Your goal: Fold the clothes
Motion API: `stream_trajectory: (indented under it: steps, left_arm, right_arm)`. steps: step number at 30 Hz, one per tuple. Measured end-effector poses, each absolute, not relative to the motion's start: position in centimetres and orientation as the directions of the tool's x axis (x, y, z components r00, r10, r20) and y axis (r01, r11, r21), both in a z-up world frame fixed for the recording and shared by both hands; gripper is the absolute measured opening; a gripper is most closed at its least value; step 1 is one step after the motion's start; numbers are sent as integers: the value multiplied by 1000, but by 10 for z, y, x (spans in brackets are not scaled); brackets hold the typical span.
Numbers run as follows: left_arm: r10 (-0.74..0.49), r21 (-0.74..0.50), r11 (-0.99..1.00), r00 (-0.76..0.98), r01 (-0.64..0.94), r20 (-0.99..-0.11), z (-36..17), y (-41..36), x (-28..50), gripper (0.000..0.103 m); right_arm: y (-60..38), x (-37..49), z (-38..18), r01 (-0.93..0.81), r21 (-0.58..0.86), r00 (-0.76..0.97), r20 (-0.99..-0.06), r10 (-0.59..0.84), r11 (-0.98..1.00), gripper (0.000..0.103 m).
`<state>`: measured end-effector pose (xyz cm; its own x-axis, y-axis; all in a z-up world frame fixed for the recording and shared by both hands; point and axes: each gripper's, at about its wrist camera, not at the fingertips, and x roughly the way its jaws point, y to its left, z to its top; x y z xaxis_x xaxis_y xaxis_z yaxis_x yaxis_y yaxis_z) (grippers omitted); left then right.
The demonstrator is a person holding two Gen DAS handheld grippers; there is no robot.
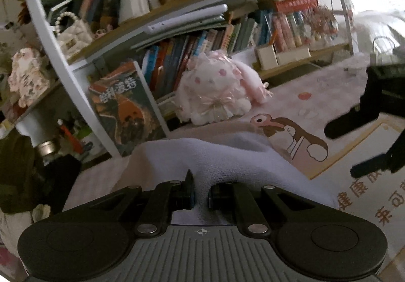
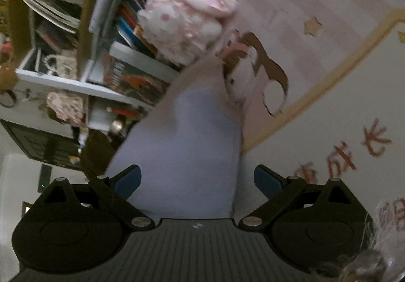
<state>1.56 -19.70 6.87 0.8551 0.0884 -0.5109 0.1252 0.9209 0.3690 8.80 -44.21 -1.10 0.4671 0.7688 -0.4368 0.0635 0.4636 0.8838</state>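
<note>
- Left wrist view: the left tongs (image 1: pixel 200 196) are clenching a fold of the soft lavender-blue fleece garment (image 1: pixel 227 158), with the fabric bunching up right between the two black pads, so that one's definitely grasping cloth.
- The rest of the garment is draping forward and off to the right of those tongs, lying over the pale pink printed blanket with the brown cartoon bird (image 1: pixel 291 135). Long axis looks like it's running away from the camera, toward the white-framed wooden bookshelf (image 1: pixel 83 94).
- The right tongs (image 1: pixel 354 148) are showing up at the far right edge as two dark fingers, well apart from the pinched bit and hovering over the blanket.
- Right wrist view: the right tongs (image 2: pixel 197 180) are released, blue pads spread wide, nothing pressed between them.
- The lavender garment (image 2: pixel 184 145) is hanging or stretching straight ahead in the gap between the open pads, its long axis pointing away toward the fluffy pink-and-white plush toy (image 2: pixel 187 21). I'm guessing the right hand is lining up to grab the near edge, since it's sitting dead centre.
- Containers: only the bookshelf (image 2: pixel 76 84), which is holding rows of books, a cream quilted handbag with a pearl handle (image 1: pixel 72 34) and some trinkets. No basket anywhere that I can see.
</note>
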Motion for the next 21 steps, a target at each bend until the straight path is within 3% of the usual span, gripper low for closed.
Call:
stream_trajectory:
  steps: [13,17,20,21]
  left_arm:
    - [97,293,955,879,51,-467,91,-175,1,8]
    - [73,298,951,870,86,-487,97,-173,4,8]
    - [81,316,945,878,83,-471,105,-175,4,8]
    - [84,323,943,884,78,-460,110,-176,3,8]
  right_arm:
    - [-404,81,-49,132,939,300,-344,890,319,91]
    - [-387,83,-63,173,965,217,-234,948,199,90]
    - [-382,82,-59,165,984,200,-100,975,67,73]
    - [-384,82,-56,157,987,204,-78,976,46,47]
